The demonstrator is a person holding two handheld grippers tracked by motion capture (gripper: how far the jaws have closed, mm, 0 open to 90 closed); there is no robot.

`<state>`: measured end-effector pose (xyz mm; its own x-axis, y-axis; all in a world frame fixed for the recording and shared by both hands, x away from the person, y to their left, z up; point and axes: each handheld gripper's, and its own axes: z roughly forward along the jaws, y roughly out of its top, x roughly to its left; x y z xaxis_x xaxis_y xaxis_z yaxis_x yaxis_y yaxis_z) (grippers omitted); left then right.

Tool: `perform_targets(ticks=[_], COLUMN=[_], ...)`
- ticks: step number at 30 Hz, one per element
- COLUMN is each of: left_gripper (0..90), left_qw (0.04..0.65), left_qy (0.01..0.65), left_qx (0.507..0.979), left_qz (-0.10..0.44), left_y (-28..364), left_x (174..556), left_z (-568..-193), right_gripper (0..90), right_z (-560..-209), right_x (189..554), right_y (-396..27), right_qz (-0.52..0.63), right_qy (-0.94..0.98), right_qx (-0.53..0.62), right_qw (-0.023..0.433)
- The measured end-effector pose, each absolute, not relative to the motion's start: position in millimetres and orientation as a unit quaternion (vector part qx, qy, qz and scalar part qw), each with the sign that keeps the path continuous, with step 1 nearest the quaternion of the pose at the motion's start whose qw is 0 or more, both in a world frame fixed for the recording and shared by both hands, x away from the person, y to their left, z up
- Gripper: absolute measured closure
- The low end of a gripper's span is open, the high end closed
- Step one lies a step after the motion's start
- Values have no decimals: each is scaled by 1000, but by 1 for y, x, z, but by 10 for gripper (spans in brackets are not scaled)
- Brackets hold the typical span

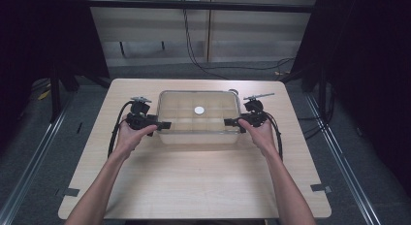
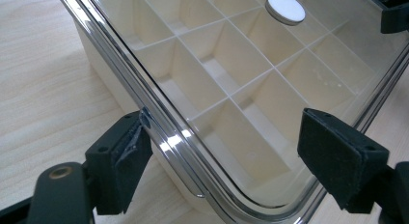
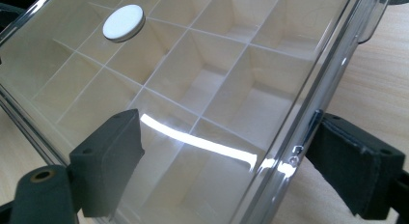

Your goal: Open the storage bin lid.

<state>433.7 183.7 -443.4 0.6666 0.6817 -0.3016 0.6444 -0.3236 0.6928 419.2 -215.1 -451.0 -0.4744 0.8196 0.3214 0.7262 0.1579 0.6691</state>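
Note:
A cream box [image 1: 198, 136] divided into several compartments stands at the table's centre under a clear lid [image 1: 215, 104] with a white round knob [image 1: 199, 110]. My left gripper [image 1: 166, 124] is at the box's left end and open. In the left gripper view one pad [image 2: 118, 161] touches the lid's rim [image 2: 159, 132] and the other hangs over the clear lid. My right gripper [image 1: 229, 121] is at the right end, open too. Its fingers [image 3: 108, 159] straddle the lid's edge [image 3: 289, 137]. The knob [image 2: 285, 7] [image 3: 123, 22] lies far beyond both pairs of jaws.
The light wooden table [image 1: 194, 181] has bare room in front of the box and at both sides. Black cables [image 1: 114, 133] trail from the grippers. Dark curtains and floor rails [image 1: 339, 152] flank the table.

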Motion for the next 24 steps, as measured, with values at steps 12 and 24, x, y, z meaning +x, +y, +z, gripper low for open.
perform_targets(ticks=[12,24], left_gripper=[226,268], left_qw=[421,432], left_qy=[411,414], left_qx=[808,801], left_qz=[22,18], left_y=[186,190], left_x=[434,434], left_z=[-444,-445], right_gripper=[142,155], right_z=[-450,-447], right_x=[420,420], right_y=[-217,-217], right_qz=[417,415], right_qy=[740,730], right_qx=[525,540], right_qw=[53,61])
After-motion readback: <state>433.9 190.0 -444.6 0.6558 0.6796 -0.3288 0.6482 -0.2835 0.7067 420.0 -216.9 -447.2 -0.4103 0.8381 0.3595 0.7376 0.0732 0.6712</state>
